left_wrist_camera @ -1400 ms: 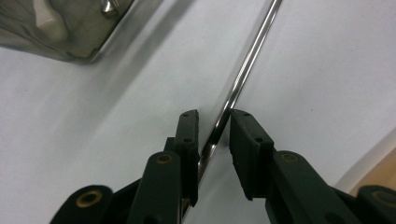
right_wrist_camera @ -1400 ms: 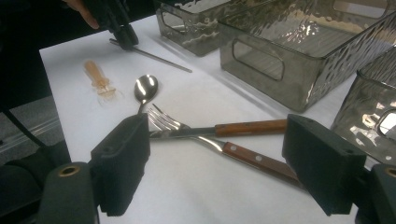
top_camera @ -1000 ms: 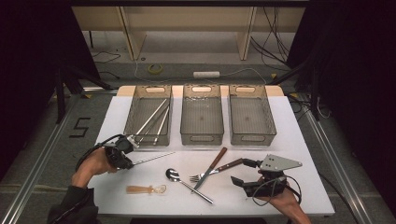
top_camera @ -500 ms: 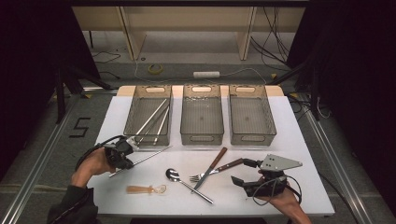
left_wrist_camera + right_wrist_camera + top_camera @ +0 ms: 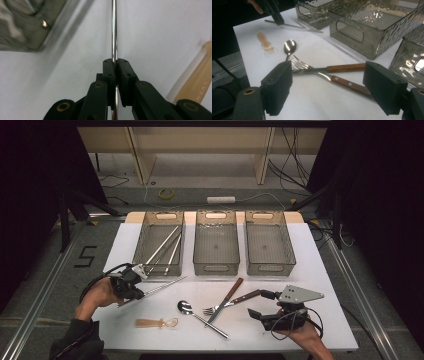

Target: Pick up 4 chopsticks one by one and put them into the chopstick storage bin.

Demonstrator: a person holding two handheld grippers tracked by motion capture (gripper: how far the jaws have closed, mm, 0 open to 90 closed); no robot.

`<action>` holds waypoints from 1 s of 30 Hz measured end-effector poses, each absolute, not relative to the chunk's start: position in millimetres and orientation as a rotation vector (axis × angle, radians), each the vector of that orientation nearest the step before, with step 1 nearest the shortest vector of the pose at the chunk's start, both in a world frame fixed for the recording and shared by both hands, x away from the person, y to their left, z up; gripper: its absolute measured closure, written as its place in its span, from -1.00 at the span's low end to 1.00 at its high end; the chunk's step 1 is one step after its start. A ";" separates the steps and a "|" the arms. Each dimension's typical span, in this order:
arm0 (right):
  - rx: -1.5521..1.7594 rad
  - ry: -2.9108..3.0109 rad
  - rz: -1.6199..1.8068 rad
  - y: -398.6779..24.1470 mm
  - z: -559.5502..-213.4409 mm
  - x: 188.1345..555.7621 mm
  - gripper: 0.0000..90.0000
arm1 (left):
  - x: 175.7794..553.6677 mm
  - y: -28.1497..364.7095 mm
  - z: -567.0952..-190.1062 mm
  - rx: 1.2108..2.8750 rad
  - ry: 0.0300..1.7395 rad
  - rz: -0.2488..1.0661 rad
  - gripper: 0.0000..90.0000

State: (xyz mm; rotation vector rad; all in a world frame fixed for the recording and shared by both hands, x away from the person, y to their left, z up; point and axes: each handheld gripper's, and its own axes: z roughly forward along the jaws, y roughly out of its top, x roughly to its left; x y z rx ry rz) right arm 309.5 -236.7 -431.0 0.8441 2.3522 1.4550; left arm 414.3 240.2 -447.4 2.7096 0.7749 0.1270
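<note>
The left gripper (image 5: 140,287) has just drawn its jaws together on the metal chopstick (image 5: 167,285) on the white table. A second ago the rod lay between parted pads; now, in the left gripper view, the two black pads (image 5: 109,71) press on it from either side, and the rod runs straight ahead from the jaws (image 5: 114,30). From where I stand, the hand behind that gripper has barely shifted, and the chopstick's far tip, out ahead of the jaws, sits a touch nearer the front wall of the leftmost bin (image 5: 150,268) than before.
</note>
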 end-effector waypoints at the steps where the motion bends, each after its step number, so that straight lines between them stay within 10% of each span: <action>1: 0.844 2.352 1.455 -236.6 -431.0 309.6 -0.45 | 413.6 240.1 -444.5 2.704 0.771 0.135 0.88; 30: 0.855 2.358 1.452 -236.6 -432.2 310.4 -0.45 | 402.9 238.6 -380.4 2.388 0.843 0.181 0.88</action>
